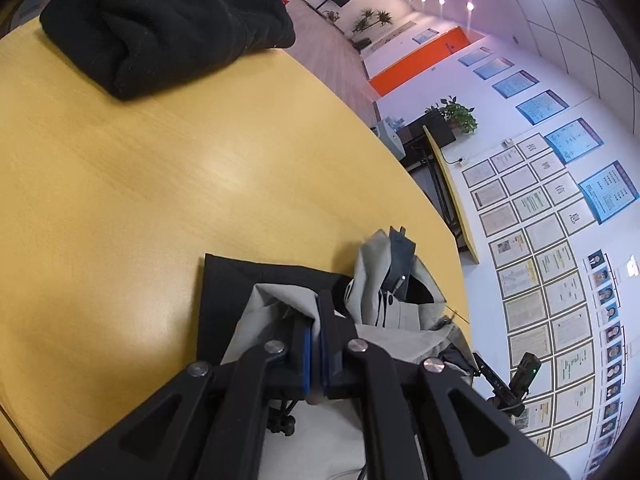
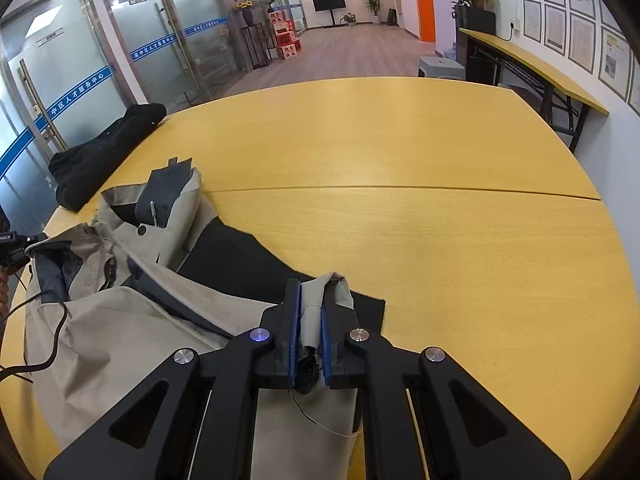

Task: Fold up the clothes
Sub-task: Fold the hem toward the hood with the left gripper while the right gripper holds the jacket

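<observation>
A beige jacket (image 2: 120,320) with dark grey lining and a black panel lies on the yellow table (image 2: 440,220). My right gripper (image 2: 311,300) is shut on a beige fold of it, which sticks up between the blue pads. In the left wrist view my left gripper (image 1: 316,312) is likewise shut on a beige fold of the jacket (image 1: 272,300). The jacket's collar (image 1: 394,280) stands up just beyond it, near the table's right edge. The collar (image 2: 168,196) also shows in the right wrist view, far left of my right gripper.
A crumpled black garment (image 1: 160,28) lies at the far side of the table (image 1: 160,180); the black garment (image 2: 100,152) sits at the table's left edge in the right wrist view. A narrow yellow side table (image 2: 540,64) stands along the wall. A black cable (image 2: 48,340) trails over the jacket.
</observation>
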